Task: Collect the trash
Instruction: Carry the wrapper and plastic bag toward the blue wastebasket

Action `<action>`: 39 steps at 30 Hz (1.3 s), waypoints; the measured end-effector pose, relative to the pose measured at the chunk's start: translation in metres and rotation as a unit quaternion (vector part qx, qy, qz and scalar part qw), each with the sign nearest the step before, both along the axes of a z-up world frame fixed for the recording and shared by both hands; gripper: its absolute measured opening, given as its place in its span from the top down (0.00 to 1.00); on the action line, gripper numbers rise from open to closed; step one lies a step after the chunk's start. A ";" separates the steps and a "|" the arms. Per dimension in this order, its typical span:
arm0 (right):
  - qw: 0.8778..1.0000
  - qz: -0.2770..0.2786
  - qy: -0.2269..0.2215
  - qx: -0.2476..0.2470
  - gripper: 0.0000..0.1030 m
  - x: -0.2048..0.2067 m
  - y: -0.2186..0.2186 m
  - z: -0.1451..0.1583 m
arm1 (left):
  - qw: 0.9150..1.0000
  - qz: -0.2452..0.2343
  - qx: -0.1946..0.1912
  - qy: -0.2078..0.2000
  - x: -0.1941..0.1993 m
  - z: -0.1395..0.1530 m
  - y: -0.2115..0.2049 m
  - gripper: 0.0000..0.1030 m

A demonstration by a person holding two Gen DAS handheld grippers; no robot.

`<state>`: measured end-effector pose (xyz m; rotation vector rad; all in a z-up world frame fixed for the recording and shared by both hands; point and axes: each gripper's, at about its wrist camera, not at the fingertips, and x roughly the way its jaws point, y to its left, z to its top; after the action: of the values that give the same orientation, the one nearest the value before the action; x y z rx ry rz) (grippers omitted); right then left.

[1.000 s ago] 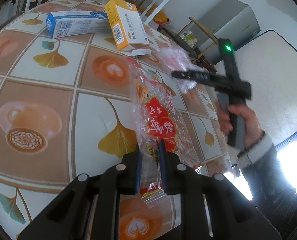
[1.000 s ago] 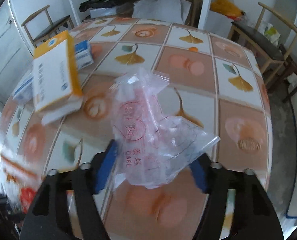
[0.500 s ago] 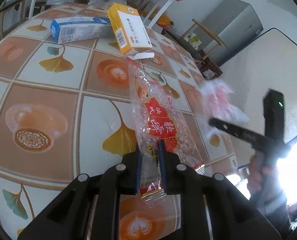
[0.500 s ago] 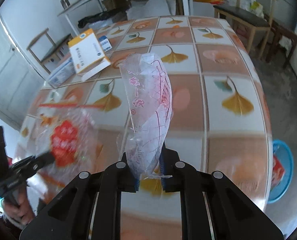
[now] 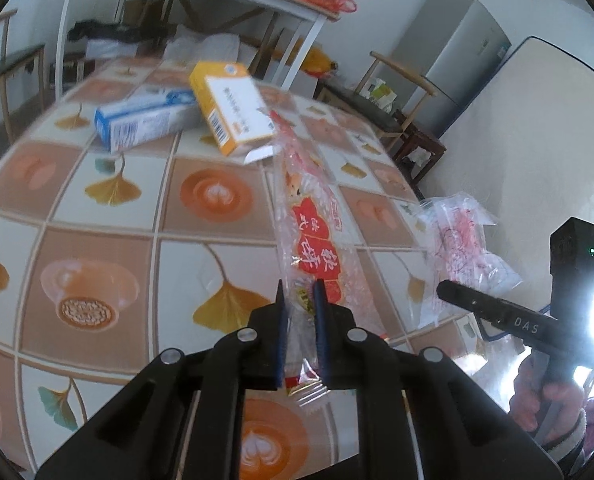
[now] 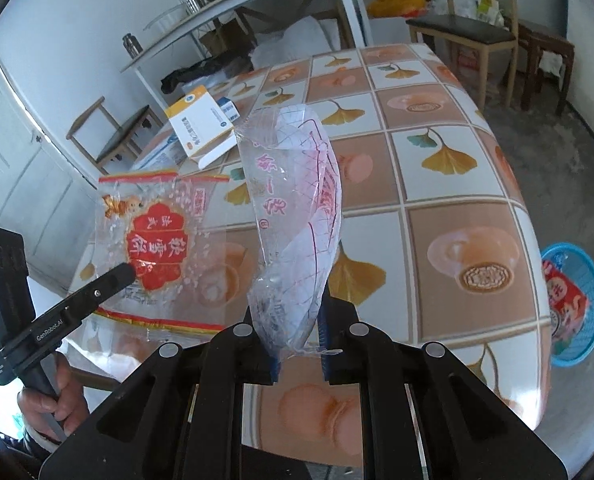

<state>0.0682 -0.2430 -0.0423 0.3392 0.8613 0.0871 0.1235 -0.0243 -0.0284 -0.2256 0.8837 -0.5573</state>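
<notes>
A clear snack wrapper with red print (image 5: 315,240) hangs over the patterned table (image 5: 97,208). My left gripper (image 5: 299,292) pinches its near end, and its jaws are still closing on it. In the right wrist view this wrapper (image 6: 157,240) dangles at the left from the left gripper (image 6: 127,270). My right gripper (image 6: 293,320) is shut on a crumpled clear bag with pink print (image 6: 297,200), held upright above the table. The left wrist view shows that bag (image 5: 461,244) and the right gripper (image 5: 445,290) past the table's right edge.
A yellow box (image 5: 233,108) and a blue-and-white box (image 5: 145,120) lie at the table's far side. A blue basket (image 6: 591,280) holding a red wrapper stands on the floor right of the table. Chairs and a shelf line the walls.
The right gripper shut on the pink-printed bag, lifted it off the table and carried it toward the table's edge. The left gripper rose a little, lifting the red wrapper off the table.
</notes>
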 end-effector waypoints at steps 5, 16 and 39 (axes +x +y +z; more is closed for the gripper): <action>1.000 0.002 -0.011 0.002 0.87 -0.008 0.003 0.005 | 1.000 -0.006 0.004 -0.022 -0.007 0.013 -0.005 0.90; 0.999 0.007 -0.037 0.007 0.87 -0.019 0.002 0.019 | 0.998 -0.010 0.013 -0.054 -0.022 0.031 -0.011 0.90; 0.996 0.007 -0.086 0.026 0.87 -0.049 -0.018 0.041 | 0.995 -0.020 0.018 -0.097 -0.042 0.062 -0.032 0.90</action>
<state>0.0193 -0.2613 -0.0010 0.3693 0.6925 0.1494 0.0819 -0.0565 0.0340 -0.1187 0.7102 -0.5892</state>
